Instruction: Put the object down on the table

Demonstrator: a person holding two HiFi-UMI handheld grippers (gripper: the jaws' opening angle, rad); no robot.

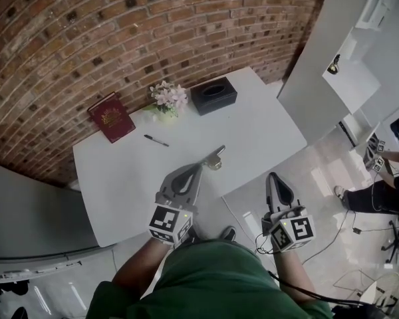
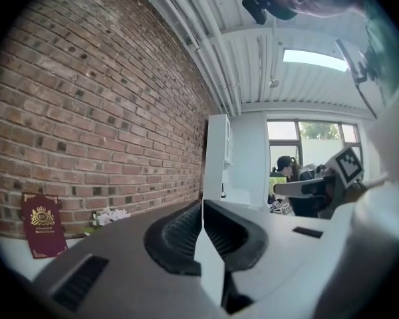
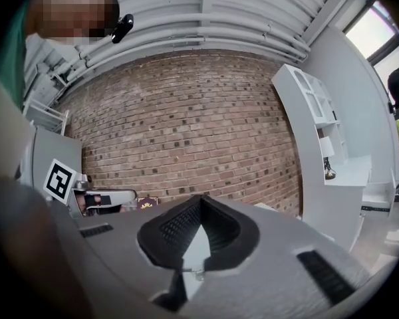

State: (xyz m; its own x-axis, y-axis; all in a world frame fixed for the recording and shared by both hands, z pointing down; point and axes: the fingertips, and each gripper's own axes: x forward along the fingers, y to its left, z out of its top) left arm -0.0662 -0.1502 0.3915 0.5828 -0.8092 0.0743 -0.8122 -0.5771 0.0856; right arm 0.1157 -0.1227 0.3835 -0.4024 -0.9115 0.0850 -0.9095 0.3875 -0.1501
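The left hand-held gripper (image 1: pixel 201 165) is hovering low over the near part of the white counter (image 1: pixel 120 178). Its jaws are pressing tip to tip with nothing between them, so it is carrying nothing. The right hand-held gripper (image 1: pixel 273 177) is hanging to its right, off the counter's near edge and above the floor. Its jaws are likewise meeting at the tips on nothing, and it seems to be idling out of the way.

Just beyond the left hand-held gripper's tip, the small silvery elongated metal object (image 1: pixel 215 158) is lying on the counter and pointing away along the jaws' line. Whether the tip is touching it cannot be made out. Lying flat like that, it looks already set down, and the closed jaws are likely only resting behind it.

Farther ahead and to the left of that hand-held gripper, a thin black pen (image 1: pixel 156 140) is lying loose. Beyond it, a dark red hardcover book (image 1: pixel 112 116) is sitting near the far left corner. Straight ahead, a small bunch of pale pink flowers (image 1: pixel 167 97) and a black rectangular tissue box (image 1: pixel 213 95) are standing by the brick wall (image 1: pixel 120 32), well apart from the working spot, perhaps to keep it free.
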